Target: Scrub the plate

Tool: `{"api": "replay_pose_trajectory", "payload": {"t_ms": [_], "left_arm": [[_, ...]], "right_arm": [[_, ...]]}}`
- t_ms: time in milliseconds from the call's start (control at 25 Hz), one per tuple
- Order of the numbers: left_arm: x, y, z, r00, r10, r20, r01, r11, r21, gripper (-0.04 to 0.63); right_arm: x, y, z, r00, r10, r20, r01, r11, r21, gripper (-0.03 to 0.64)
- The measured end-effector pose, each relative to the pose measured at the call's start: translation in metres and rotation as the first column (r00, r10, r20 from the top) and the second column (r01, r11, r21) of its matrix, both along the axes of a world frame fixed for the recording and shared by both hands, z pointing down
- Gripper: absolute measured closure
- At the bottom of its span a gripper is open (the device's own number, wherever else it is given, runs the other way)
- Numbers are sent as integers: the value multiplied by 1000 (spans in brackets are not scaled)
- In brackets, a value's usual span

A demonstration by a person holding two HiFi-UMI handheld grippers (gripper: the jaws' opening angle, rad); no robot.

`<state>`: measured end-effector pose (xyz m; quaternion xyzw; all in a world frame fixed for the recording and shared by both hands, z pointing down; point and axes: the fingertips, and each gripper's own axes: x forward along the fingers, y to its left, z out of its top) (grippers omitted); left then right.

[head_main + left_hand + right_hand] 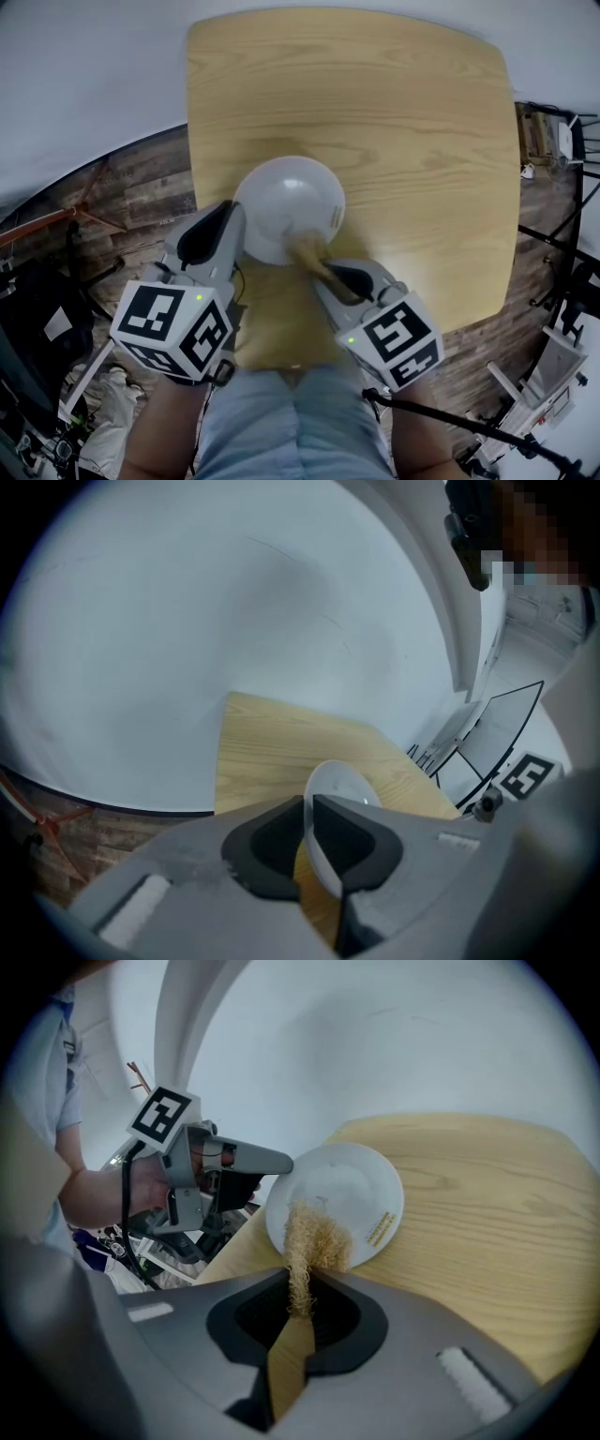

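Observation:
A white plate (289,206) is held tilted above the wooden table (403,112). My left gripper (234,228) is shut on the plate's near left rim; in the left gripper view the plate (342,789) stands edge-on between the jaws of that gripper (308,832). My right gripper (328,275) is shut on a tan fibre scrubber (307,251), whose frayed end rests on the plate's lower edge. In the right gripper view the scrubber (309,1241) rises from the right gripper (300,1312) onto the plate (347,1194), with the left gripper (277,1162) clamped at its rim.
The table is a light-wood square with rounded corners; its near edge (469,319) runs just past my grippers. Dark plank floor (141,197) lies to the left, with cables and gear (37,319). Metal stands and frames (553,281) crowd the right side.

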<state>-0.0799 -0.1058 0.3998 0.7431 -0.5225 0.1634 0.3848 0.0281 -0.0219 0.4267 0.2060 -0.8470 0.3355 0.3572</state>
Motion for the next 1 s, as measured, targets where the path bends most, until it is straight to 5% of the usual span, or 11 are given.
{"api": "replay_pose_trajectory", "payload": {"t_ms": [200,520,1000], "left_arm": [[2,0,-3,1000,8,9,-8,1000,12,540],[14,2,-5,998,60,21,-61,998,13,541],[20,-1,-10,997,81,11,-82,996,24,540]], "right_arm": [[18,-12,-2,997,56,-62,-53,997,47,577],[-3,-56,-32,1000,27,5,-28,989,148,577],[4,-90,-13,999,39,-29,-35,989,145,577]]}}
